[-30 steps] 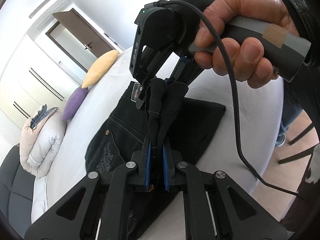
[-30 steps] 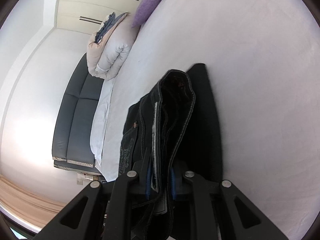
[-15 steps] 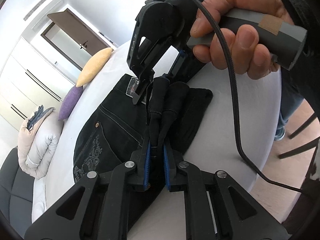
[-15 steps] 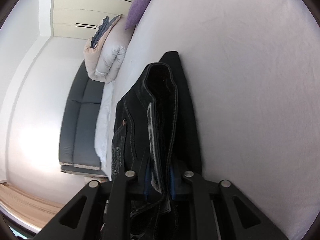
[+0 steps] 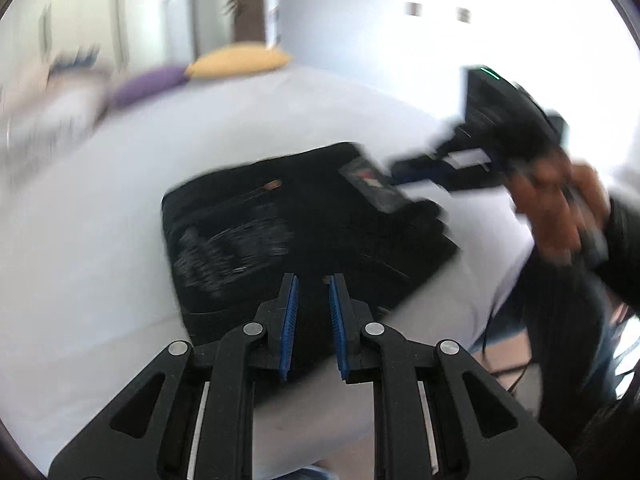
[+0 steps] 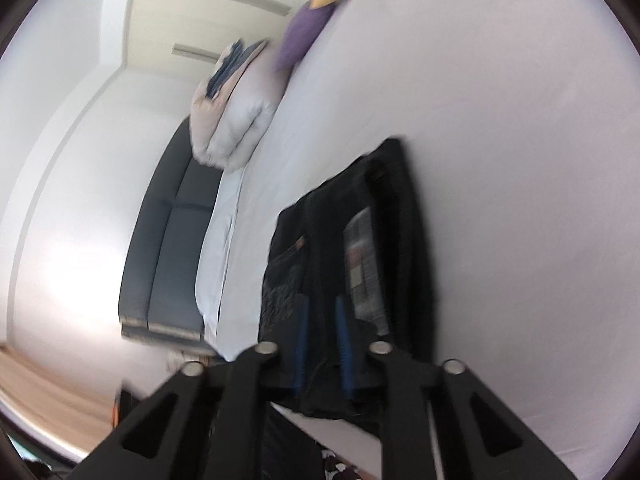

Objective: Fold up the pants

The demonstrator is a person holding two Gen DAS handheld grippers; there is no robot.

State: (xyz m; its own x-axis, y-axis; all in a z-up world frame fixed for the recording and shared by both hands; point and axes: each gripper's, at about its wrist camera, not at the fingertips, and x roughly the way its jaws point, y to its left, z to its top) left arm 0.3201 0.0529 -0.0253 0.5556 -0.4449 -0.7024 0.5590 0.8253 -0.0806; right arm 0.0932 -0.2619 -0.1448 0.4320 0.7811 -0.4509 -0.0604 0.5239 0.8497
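Seemingly nearly done: the black pants (image 5: 304,236) lie as a folded stack mid-frame on the white bed (image 5: 80,248). The left gripper (image 5: 312,308) and the right gripper (image 6: 322,344) are both released, their jaws parted and holding nothing; at most a tidy-up looks left.

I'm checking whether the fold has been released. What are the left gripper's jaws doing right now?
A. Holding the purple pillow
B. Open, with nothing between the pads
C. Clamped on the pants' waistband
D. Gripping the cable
B: the left gripper shows a clear gap between its blue pads, with the folded black pants lying on the bed beyond.
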